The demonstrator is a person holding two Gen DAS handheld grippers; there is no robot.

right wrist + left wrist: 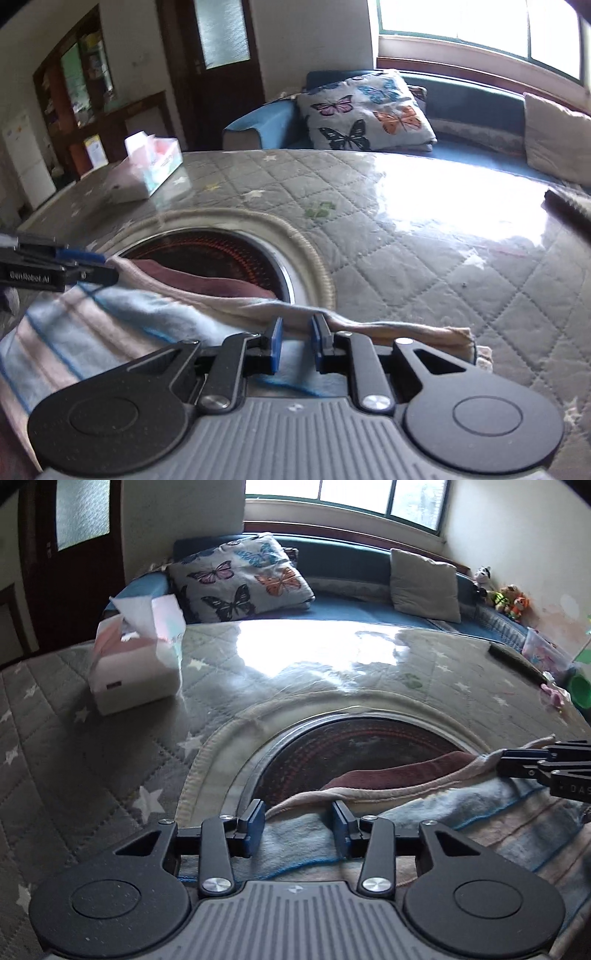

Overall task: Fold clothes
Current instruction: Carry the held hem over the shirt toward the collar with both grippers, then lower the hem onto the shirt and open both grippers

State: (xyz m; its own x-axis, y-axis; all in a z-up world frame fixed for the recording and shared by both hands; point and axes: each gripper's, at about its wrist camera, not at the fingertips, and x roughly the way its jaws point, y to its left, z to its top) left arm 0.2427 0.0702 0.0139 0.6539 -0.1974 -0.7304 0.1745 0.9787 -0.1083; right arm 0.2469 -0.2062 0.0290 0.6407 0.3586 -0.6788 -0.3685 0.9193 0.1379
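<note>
The striped cloth lies with its far edge running left to right, just ahead of both grippers. The left gripper stands wide and the right gripper narrower, each straddling that edge without clamping it.

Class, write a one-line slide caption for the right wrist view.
Right claw open over the striped cloth's edge on a quilted table.

Striped blue-and-pink towel draped over near rim of round glass-topped heater well set into quilted star-patterned table cover. White tissue box far left on cover. Butterfly-print cushion and plain grey cushion behind table on blue sofa, under window.
</note>
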